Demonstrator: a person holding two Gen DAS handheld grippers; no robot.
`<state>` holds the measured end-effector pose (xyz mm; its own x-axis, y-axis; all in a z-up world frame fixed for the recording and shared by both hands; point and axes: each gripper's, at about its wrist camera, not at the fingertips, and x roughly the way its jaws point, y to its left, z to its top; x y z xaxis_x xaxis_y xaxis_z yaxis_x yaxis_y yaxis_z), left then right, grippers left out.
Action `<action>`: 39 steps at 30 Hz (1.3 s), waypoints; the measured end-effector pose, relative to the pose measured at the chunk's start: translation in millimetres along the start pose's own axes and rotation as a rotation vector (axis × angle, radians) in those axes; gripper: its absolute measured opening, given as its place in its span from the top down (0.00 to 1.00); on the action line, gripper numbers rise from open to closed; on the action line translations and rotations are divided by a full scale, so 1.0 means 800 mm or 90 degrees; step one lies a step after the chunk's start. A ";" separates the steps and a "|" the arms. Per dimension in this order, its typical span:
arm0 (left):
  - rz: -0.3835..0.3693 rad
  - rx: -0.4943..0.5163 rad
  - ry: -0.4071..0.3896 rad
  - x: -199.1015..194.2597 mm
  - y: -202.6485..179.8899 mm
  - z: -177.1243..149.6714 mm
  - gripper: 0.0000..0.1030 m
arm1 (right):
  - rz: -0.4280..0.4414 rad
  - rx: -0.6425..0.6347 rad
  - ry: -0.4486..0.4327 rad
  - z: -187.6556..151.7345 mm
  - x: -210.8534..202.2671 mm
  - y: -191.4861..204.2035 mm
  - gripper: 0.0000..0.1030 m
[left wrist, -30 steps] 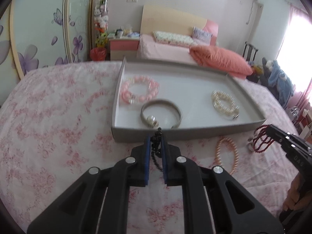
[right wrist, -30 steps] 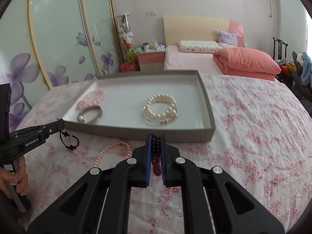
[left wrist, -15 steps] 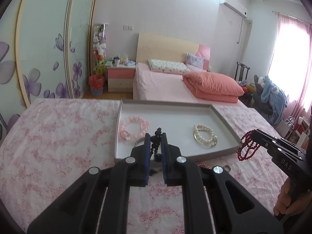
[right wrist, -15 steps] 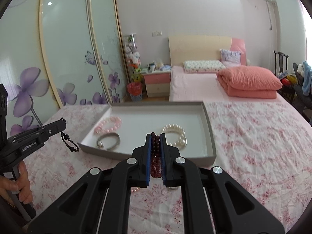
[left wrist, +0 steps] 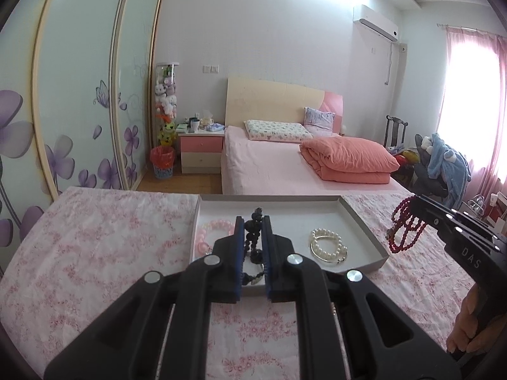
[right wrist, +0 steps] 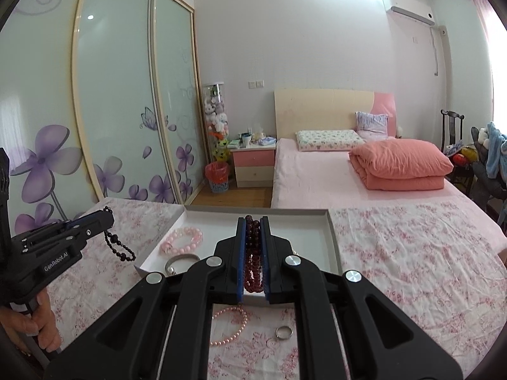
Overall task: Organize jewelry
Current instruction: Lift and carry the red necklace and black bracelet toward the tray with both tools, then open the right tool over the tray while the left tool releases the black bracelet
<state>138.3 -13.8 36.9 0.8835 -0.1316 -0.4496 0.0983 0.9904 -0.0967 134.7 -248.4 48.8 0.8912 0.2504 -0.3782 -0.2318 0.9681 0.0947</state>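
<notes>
Floral cloth (left wrist: 95, 247): a pink-patterned spread covers the surface on which the tray rests; a bed with a folded salmon quilt (left wrist: 348, 158) stands well beyond the tray.
Tray (left wrist: 364, 224): a shallow grey box, white inside, lies flat on the cloth, in front of both grippers.
Left gripper (left wrist: 253, 237): raised above the tray's near edge, its jaws pinched narrow on a black bead strand (left wrist: 255, 221) that loops up over the fingertips; the right wrist view shows the same strand dangling left of the tray.
Right gripper (right wrist: 253, 240): held above the tray's near edge, clamped tight on a dark red bead strand (right wrist: 253, 253); the left wrist view shows it hanging in loops right of the tray.
Inside the tray: a pink bead bracelet (right wrist: 182, 239) at the left, a silver bangle (right wrist: 180, 261) nearer the front wall, a white pearl bracelet (left wrist: 328, 247) at the right, seen clearly only in the left wrist view.
Outside the tray: a thin pink bead necklace (right wrist: 233, 326) and a small silver ring (right wrist: 283, 332) lie on the cloth just before its front wall, shown only by the right wrist view.
</notes>
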 end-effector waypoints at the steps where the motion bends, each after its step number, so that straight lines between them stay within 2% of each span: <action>1: 0.001 0.000 -0.002 0.000 -0.001 0.001 0.89 | 0.000 -0.001 -0.003 0.002 0.000 0.000 0.91; 8: 0.008 0.002 -0.005 0.006 -0.004 0.002 0.89 | -0.006 0.001 -0.023 0.012 0.001 -0.003 0.91; 28: 0.013 0.014 0.001 0.017 -0.008 0.003 0.89 | -0.008 0.004 -0.022 0.011 0.011 -0.009 0.91; 33: 0.011 0.010 0.006 0.032 -0.009 0.011 0.89 | -0.003 0.015 -0.018 0.012 0.030 -0.017 0.91; 39: 0.006 0.000 0.024 0.072 -0.005 0.016 0.89 | 0.001 0.024 0.012 0.010 0.079 -0.026 0.91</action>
<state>194.6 -25.0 23.2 0.8666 -0.1244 -0.4832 0.0909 0.9916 -0.0923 199.2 -252.4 30.2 0.8834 0.2522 -0.3950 -0.2182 0.9673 0.1296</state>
